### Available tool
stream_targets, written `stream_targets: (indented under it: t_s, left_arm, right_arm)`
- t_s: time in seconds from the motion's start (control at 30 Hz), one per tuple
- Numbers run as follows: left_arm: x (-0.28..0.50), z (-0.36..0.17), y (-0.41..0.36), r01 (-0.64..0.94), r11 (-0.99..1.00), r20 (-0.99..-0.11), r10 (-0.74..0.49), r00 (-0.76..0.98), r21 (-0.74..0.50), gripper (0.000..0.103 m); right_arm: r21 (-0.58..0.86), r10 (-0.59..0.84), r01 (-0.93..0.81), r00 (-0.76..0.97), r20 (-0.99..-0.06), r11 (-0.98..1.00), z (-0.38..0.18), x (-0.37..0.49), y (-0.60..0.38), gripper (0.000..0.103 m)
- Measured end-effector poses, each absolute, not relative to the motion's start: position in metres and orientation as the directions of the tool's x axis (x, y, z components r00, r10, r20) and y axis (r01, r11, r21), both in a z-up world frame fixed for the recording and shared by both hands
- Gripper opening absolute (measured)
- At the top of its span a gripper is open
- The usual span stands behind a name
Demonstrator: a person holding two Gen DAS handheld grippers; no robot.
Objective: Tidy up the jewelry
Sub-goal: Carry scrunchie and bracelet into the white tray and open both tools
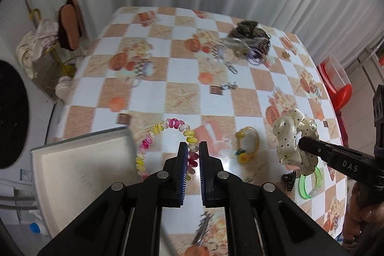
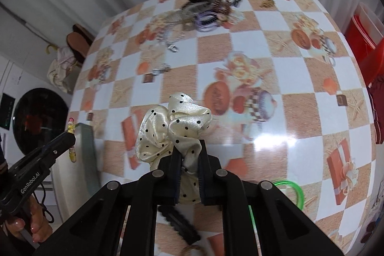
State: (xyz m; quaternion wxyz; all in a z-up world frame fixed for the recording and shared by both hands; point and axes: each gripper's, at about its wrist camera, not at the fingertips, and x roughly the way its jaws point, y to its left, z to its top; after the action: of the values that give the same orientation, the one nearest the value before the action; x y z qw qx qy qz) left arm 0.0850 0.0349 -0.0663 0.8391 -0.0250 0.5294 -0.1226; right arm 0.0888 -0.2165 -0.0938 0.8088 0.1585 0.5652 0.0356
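My left gripper (image 1: 193, 148) is shut on a pink, yellow and clear spiral hair tie (image 1: 153, 136), held above the table just right of a white tray (image 1: 79, 167). My right gripper (image 2: 188, 148) is shut on a cream polka-dot scrunchie (image 2: 168, 128) and holds it above the table; the scrunchie also shows in the left wrist view (image 1: 290, 136). A pile of mixed jewelry (image 1: 247, 44) lies at the table's far side, also in the right wrist view (image 2: 206, 8).
On the checked tablecloth (image 1: 182, 68) lie a yellow hair tie (image 1: 248, 144), a green bangle (image 1: 309, 184), a black claw clip (image 1: 289, 180) and a small charm (image 1: 229, 86). A red bin (image 2: 364, 40) stands off the right edge.
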Motion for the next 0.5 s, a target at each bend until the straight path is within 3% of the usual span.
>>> stream_targets:
  t_s: [0.5]
  left_arm:
    - [0.044,-0.092,0.156,-0.054,0.995,-0.919,-0.050,0.390,-0.078,0.014]
  right_arm:
    - [0.391,0.423,-0.164,0.316,-0.849,0.906,-0.072,0.109,-0.057,0.012]
